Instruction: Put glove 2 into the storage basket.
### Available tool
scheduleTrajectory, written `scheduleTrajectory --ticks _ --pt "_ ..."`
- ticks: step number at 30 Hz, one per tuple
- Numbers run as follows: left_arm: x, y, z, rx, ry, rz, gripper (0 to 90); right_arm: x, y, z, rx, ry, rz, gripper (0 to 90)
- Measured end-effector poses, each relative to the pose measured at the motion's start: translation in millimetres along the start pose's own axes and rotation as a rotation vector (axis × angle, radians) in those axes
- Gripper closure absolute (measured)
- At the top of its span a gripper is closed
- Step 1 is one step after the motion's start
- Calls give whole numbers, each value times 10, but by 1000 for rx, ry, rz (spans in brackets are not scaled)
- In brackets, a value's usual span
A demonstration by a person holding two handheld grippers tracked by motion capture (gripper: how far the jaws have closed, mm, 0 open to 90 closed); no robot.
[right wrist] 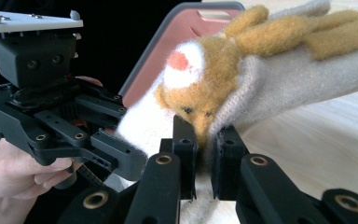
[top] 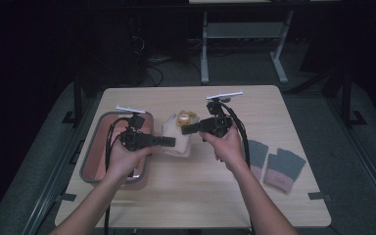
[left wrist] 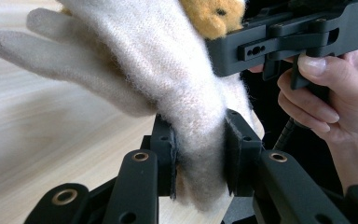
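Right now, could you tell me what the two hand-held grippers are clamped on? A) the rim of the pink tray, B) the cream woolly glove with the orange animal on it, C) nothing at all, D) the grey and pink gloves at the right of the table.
B: the left hand-held gripper and the right hand-held gripper each pinch the cream glove between their pads.

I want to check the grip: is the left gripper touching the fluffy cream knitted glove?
Touching. In the left gripper view, the left gripper has both pads pressed into the cuff of the cream knitted glove, squeezing the wool between them.
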State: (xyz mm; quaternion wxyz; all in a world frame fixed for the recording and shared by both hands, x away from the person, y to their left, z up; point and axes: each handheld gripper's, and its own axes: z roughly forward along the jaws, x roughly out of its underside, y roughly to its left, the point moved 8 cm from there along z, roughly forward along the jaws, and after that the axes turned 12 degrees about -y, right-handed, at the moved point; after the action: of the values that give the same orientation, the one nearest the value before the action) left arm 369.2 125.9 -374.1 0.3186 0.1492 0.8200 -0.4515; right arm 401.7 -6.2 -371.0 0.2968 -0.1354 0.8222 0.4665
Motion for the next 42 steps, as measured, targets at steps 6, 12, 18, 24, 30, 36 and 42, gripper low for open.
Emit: scheduleTrajectory --ticks 6,12,18,24,30,36,42 --pt "-122 29 -131 -2 -15 1 691 -120 106 95 -28 -8 -2 822" --pt "-195 44 -229 -2 -26 0 691 -192 183 162 -45 -14 -6 823" --pt "-261 72 -348 -11 -40 12 691 -259 288 241 -55 -11 -15 823" --pt "-317 82 -470 -14 -54 9 690 -327 399 318 -69 -8 -30 823" --pt "-355 124 -572 -16 -62 2 690 -379 489 421 -84 2 -51 823" --pt "-378 179 -689 -38 -64 6 690 -390 535 529 -105 18 -45 823" --pt "-390 207 -776 -45 -74 5 690 -408 589 607 -120 28 -54 823"
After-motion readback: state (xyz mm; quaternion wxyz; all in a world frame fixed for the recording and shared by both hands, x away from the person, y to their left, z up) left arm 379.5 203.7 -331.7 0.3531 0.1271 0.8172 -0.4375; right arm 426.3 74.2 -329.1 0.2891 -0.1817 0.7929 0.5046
